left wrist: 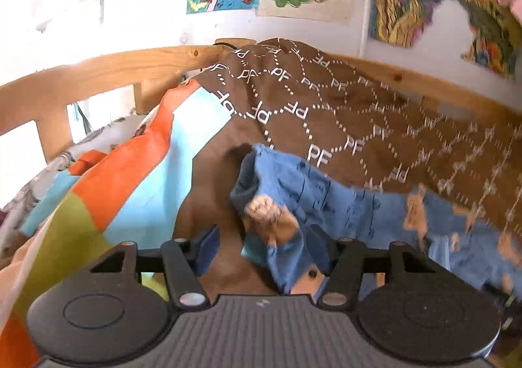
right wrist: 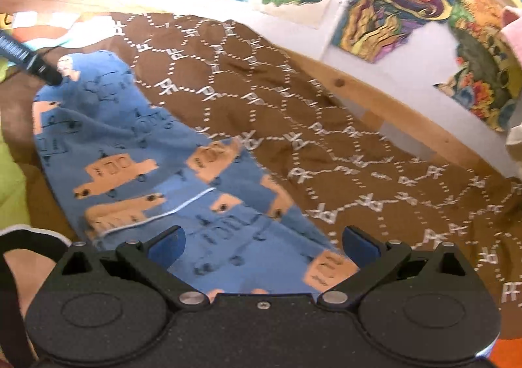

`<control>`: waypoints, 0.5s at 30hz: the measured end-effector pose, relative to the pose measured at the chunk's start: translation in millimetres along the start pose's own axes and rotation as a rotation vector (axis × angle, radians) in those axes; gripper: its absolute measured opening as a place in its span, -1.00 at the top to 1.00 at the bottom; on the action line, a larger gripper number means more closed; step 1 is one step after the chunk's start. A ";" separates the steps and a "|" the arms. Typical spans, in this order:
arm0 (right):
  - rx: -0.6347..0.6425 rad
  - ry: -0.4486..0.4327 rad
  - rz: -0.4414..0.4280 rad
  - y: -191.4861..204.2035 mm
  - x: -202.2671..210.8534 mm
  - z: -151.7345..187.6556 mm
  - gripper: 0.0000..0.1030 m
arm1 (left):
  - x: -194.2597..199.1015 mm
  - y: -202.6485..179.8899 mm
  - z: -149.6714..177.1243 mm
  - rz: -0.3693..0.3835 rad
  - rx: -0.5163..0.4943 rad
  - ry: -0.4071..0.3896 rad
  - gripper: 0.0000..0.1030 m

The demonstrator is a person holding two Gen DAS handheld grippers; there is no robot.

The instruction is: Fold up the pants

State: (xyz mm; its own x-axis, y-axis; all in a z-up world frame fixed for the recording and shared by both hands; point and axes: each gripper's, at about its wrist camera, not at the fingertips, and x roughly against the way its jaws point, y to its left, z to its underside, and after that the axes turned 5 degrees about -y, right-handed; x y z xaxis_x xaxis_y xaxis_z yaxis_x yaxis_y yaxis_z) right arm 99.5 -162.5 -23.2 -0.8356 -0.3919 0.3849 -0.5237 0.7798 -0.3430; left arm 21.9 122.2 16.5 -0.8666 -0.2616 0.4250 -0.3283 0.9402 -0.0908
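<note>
The pants (right wrist: 140,156) are blue with orange car prints and lie stretched out on a brown blanket (right wrist: 326,139) with a white "PF" pattern. My right gripper (right wrist: 262,247) is open, its blue pads (right wrist: 166,245) wide apart just above the near end of the pants. My left gripper (left wrist: 261,249) hovers at the far end of the pants (left wrist: 326,192), where the cloth is bunched up between its open fingers; its left pad (left wrist: 207,250) shows, the right one is behind cloth. The left gripper also shows in the right wrist view (right wrist: 49,76) as a dark tip at the pants' far end.
A wooden bed rail (left wrist: 130,65) runs along the wall behind the blanket. An orange, light blue and green cover (left wrist: 124,172) lies to the left. Posters (right wrist: 385,6) hang on the wall. A person's leg (right wrist: 19,270) is at lower left.
</note>
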 end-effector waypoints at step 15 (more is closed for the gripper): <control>0.033 0.043 -0.011 23.0 -17.7 3.6 -0.98 | -32.0 -16.9 -9.6 -0.154 -0.129 0.019 0.43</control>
State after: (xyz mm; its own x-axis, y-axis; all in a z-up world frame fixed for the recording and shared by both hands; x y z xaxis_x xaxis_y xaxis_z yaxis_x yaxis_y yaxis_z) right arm 101.6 -139.4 -40.9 -0.8223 -0.3784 0.4250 -0.5384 0.7590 -0.3661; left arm 58.8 116.8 13.0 -0.8023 -0.4017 0.4416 -0.4049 0.9097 0.0919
